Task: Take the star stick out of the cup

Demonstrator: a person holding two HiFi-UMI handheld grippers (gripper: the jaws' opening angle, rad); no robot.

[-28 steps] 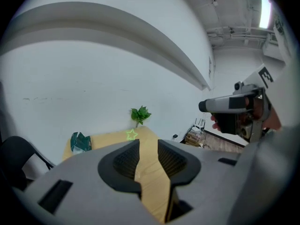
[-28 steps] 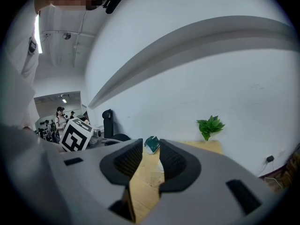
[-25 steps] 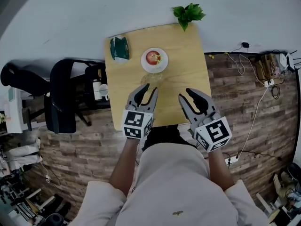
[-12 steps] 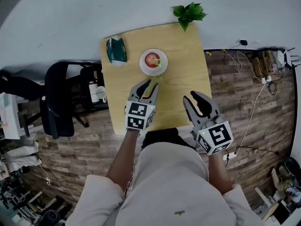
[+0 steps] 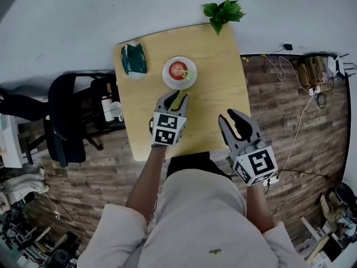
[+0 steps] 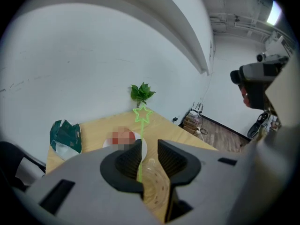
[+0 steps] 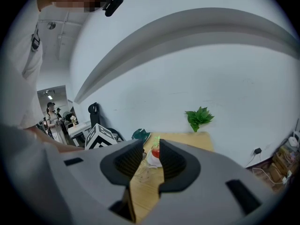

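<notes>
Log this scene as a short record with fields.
table: wooden
star stick: green, upright in the clear cup
left hand-held gripper: open, jaws either side of the stick
right hand-held gripper: open, nothing between its jaws
plate: white, red fruit on it
others: green packet, plant at far corner

Left tool (image 6: 149, 144): jaws apart, pointing across the bench (image 6: 173, 128)
Star stick (image 6: 140, 135): thin, green, upright between the jaws, close against the left-hand jaw; its star tip stands above them
Cup (image 6: 152, 182): clear, low in the gap between the jaws
Plate (image 6: 106, 144): white, just beyond the jaws
Green bag (image 6: 65, 135): at the bench's left side
Plant (image 6: 142, 92): at the bench's far edge, by the white wall
</notes>
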